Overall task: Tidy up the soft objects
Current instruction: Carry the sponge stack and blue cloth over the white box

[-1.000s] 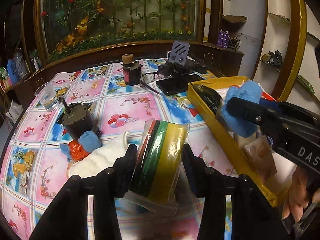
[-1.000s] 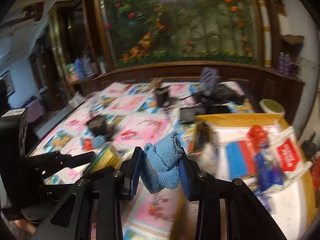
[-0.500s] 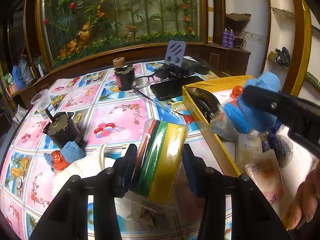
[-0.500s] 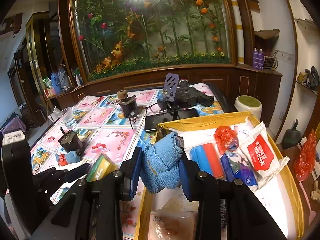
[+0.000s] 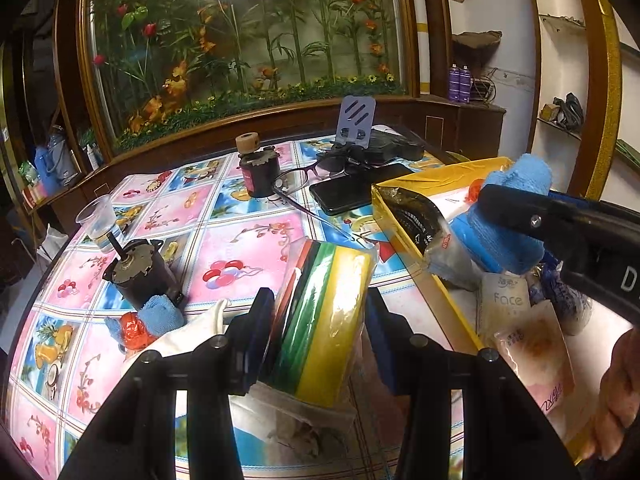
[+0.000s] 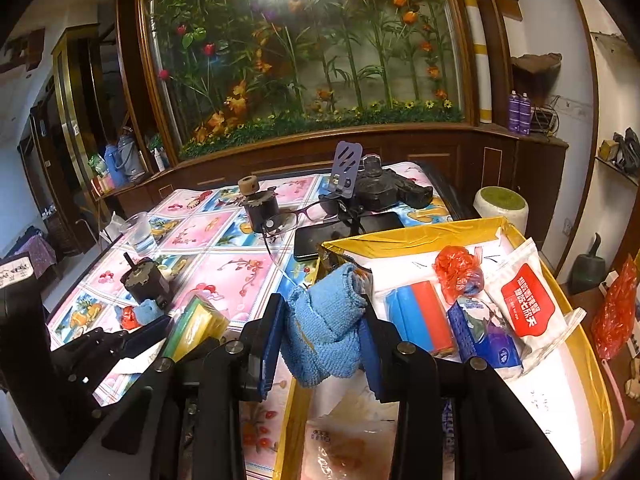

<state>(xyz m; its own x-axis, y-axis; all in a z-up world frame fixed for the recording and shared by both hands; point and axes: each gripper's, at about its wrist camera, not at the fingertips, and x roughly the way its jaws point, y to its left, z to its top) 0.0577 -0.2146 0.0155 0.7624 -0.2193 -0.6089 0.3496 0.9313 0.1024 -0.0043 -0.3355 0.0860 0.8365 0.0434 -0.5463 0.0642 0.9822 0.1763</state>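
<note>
Right gripper (image 6: 323, 334): jaws clamp a blue cloth (image 6: 326, 322) over the near-left corner of the yellow tray (image 6: 416, 236), evidently bound for the soft goods there.
Left gripper (image 5: 318, 338): jaws grip a wrapped sponge pack (image 5: 324, 320) above the desk (image 5: 240, 240), left of the tray, apparently waiting its turn.

Left gripper (image 5: 318, 324) angled downward, fingers (image 5: 256, 332) reaching toward twelve o'clock in its own view, both pads pressed on the sponge pack (image 5: 324, 320) and holding it upright between them. Right gripper (image 6: 322, 330) likewise tipped down, jaws clamped on the blue cloth (image 6: 324, 324), which bulges above and below the pads. In the left view, right gripper entering from three o'clock, with a bare hand (image 5: 618, 396) at about four o'clock. In the right view, left gripper sitting low at eight o'clock.
</note>
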